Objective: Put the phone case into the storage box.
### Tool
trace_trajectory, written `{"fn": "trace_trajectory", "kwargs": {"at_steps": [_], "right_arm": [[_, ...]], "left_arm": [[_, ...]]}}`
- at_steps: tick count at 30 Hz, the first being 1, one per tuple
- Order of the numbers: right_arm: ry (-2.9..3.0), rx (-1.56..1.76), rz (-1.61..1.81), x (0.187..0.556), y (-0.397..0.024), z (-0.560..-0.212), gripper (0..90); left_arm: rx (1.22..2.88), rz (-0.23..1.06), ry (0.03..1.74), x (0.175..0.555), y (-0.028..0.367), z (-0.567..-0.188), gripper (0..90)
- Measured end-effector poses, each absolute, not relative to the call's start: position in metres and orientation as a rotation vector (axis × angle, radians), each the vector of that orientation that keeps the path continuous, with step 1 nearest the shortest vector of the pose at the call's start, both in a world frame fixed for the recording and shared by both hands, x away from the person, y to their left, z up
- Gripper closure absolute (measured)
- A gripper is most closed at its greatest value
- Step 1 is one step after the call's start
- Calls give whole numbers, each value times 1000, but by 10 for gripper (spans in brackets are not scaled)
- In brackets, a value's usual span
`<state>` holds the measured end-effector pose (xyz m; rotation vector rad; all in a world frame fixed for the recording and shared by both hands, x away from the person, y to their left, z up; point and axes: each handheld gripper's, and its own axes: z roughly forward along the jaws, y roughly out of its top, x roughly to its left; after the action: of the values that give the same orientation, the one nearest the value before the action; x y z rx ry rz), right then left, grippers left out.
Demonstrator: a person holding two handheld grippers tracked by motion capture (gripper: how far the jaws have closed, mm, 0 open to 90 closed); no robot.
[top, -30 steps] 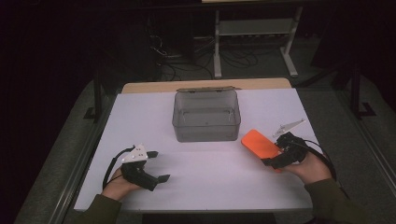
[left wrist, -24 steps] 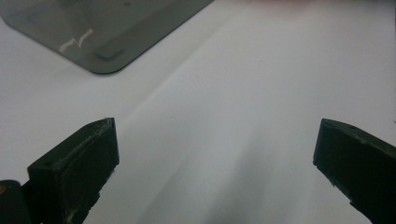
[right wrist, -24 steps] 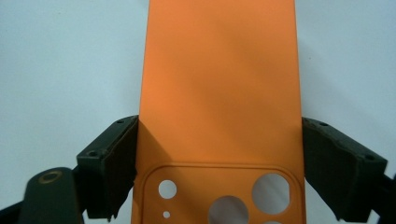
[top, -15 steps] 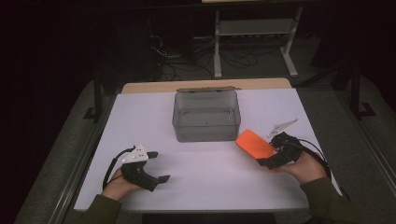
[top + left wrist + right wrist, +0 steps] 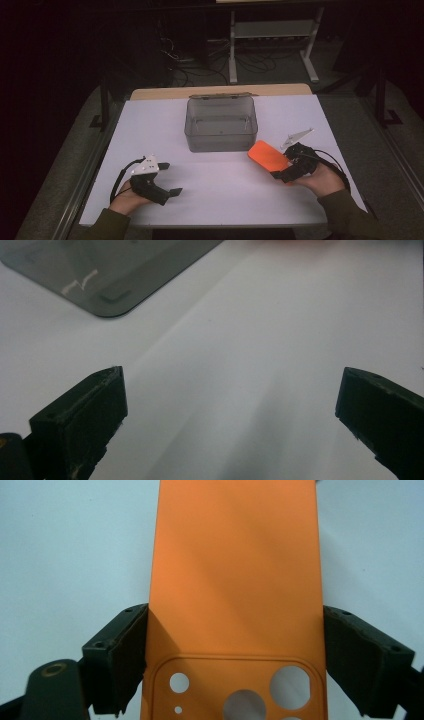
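The right tool point(image 5: 282, 167) pinches an orange phone case point(image 5: 267, 156) across its width, near the right edge of the white worktop point(image 5: 225, 195) and roughly midway between its far and near edges. In the right gripper view the two black pads press on the case's point(image 5: 235, 565) long sides, just above the raised camera panel with its round cut-outs, and the case's plain end reaches away from the tool over bare worktop. From the high view the case sits tilted, its free end pointing toward the near right corner of a clear grey plastic box point(image 5: 221, 124), close to that corner; whether they touch I cannot tell.

The box stands open-topped toward the far edge of the worktop, about centred between left and right, and looks empty. It is the only thing standing near the case.

The left tool point(image 5: 170, 178) rests by the near left corner of the worktop, well apart from both box and case, with its jaws spread wide and nothing between them. In the left gripper view, a rounded corner of the box point(image 5: 107, 275) shows at the upper left beyond the jaws, with bare white surface in between.

Beyond the far edge, a strip of wood-coloured board point(image 5: 220, 91) shows, and further back a metal shelf frame point(image 5: 272, 35) and loose cables point(image 5: 200, 60) lie in the dark.
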<state>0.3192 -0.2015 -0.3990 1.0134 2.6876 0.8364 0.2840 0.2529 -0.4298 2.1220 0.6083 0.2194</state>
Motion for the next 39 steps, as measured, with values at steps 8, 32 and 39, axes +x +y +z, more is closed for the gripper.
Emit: {"fn": "trace_trajectory", "kwargs": {"at_steps": [8,32,39], "right_arm": [[2707,968,837,319,-193,-400,156],[2791,846,869,325,-158,-399,156],[2810,811,873,328,-147,-399,156]], "left_arm": [[2120,218,610,284,253,-430,0],[2110,218,618,283,253,-429,0],[2109,219,616,283,253,-429,0]]}}
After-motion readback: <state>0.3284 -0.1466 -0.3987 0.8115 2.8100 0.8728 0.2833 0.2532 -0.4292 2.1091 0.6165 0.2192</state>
